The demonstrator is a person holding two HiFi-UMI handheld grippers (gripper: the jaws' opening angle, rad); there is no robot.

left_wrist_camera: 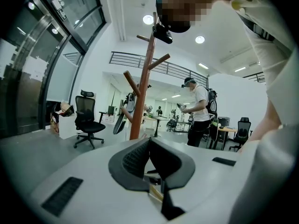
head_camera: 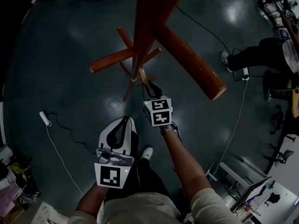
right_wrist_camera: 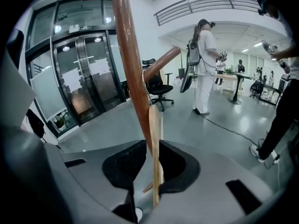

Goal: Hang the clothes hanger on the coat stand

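Left gripper (left_wrist_camera: 148, 143) idle with jaws together, right gripper (right_wrist_camera: 150, 148) doing the work
Its jaws clamp the wooden hanger (right_wrist_camera: 155, 125) right against the coat stand (right_wrist_camera: 130, 69) pole; thin grip, it could twist and miss a peg

The coat stand (head_camera: 152, 17) is red-brown wood, upright, its slanted pegs (head_camera: 117, 59) jutting toward 9 and 4 o'clock in the head view. The pale wooden hanger (right_wrist_camera: 155, 125) stands edge-on at the stand's 3 o'clock side, clamped in the right gripper (right_wrist_camera: 150, 146)
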